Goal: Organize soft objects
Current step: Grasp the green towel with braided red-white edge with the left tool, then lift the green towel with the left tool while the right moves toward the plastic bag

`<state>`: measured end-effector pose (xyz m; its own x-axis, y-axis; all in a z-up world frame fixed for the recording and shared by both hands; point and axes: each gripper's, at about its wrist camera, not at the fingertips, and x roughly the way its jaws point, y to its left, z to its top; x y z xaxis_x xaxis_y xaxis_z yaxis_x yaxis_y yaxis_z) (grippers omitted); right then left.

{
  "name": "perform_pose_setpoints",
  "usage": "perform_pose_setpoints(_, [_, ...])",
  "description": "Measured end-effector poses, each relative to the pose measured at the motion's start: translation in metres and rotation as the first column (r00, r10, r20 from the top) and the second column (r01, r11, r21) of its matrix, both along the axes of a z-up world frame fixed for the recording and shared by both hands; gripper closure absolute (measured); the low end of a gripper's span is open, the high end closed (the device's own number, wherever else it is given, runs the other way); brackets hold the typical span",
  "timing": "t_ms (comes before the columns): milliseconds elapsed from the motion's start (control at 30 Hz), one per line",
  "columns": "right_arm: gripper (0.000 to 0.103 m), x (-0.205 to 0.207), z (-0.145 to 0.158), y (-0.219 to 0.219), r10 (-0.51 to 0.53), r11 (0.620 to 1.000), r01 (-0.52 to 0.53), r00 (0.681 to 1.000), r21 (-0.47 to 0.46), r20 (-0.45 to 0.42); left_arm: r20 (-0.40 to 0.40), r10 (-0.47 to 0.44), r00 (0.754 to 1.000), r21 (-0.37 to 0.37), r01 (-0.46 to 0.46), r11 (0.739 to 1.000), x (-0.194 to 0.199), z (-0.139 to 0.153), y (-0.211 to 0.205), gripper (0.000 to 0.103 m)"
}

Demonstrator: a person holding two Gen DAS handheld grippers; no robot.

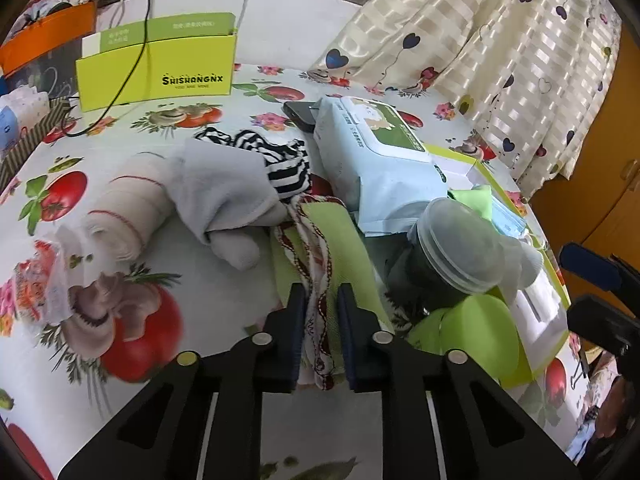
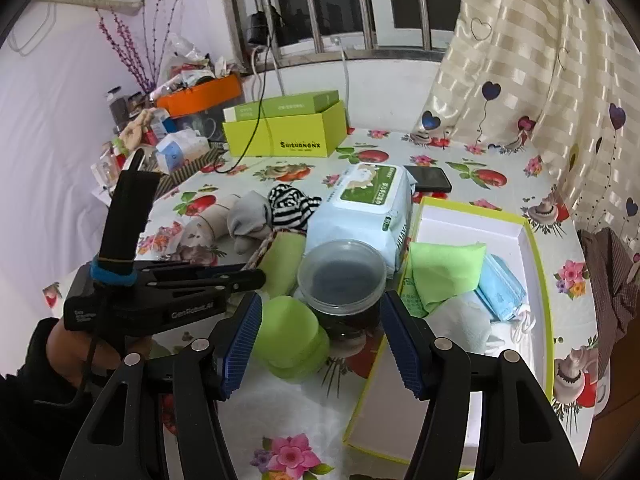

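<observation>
Now | left hand-held gripper point(image 1: 321, 296) pinching patterned cloth point(image 1: 316, 248) | right hand-held gripper point(image 2: 320, 334) wide, empty

The left wrist view looks steeply down along its own gripper point(image 1: 321, 312) from close above the flowered tablecloth point(image 1: 224, 280), facing the far yellow-green box point(image 1: 156, 72) and the curtain point(image 1: 480, 52). The right wrist view sits a little farther back and to the right, tilted down over its own gripper point(image 2: 320, 340) toward the window bars point(image 2: 340, 4). Both take in the wipes pack point(image 1: 376, 160) point(image 2: 360, 208), the lidded jar point(image 1: 456, 248) point(image 2: 340, 280), the striped cloth point(image 1: 276, 156) point(image 2: 290, 206), and the open white tray point(image 1: 536, 312) point(image 2: 480, 224); the right view also catches the left gripper point(image 2: 256, 276) from the side.
</observation>
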<state>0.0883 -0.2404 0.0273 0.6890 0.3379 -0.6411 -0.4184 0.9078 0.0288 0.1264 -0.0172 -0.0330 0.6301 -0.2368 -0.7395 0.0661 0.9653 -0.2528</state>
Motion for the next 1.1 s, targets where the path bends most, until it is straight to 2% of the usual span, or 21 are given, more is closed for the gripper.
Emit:
perform_pose_setpoints(400, [0.041,-0.016,0.010,0.017,0.033,0.999,-0.033,0.999,-0.009,0.022,0.039,-0.004,0.999,-0.043,0.005,0.999,-0.041,0.011,0.019,0.091])
perform_pose_setpoints(600, [0.041,-0.022,0.014,0.024,0.038,0.999,-0.038,0.999,-0.016,0.029,0.072,-0.036,0.997,-0.065,0.041,0.997,-0.059,0.021,0.022,0.092])
perform_pose_setpoints(800, [0.041,-0.027,0.017,0.030,0.051,0.999,-0.050,0.998,-0.023,0.032,0.091,-0.031,0.995,-0.063,0.037,0.997,-0.077,0.026,0.030,0.092])
perform_pose_setpoints(1033, [0.041,-0.029,0.016,0.038,0.070,0.997,-0.069,0.997,-0.025,0.031,0.032,-0.032,0.999,-0.066,0.034,0.997,-0.081,0.014,0.040,0.091])
perform_pose_setpoints(1067, [0.041,-0.030,0.016,0.038,0.073,0.997,-0.072,0.997,-0.026,0.031,0.023,-0.030,0.999,-0.063,0.031,0.997,-0.081,0.012,0.040,0.088])
perform_pose_setpoints(1100, [0.041,-0.030,0.016,0.039,0.074,0.997,-0.073,0.997,-0.027,0.031,0.018,-0.031,0.999,-0.060,0.032,0.998,-0.080,0.011,0.039,0.080])
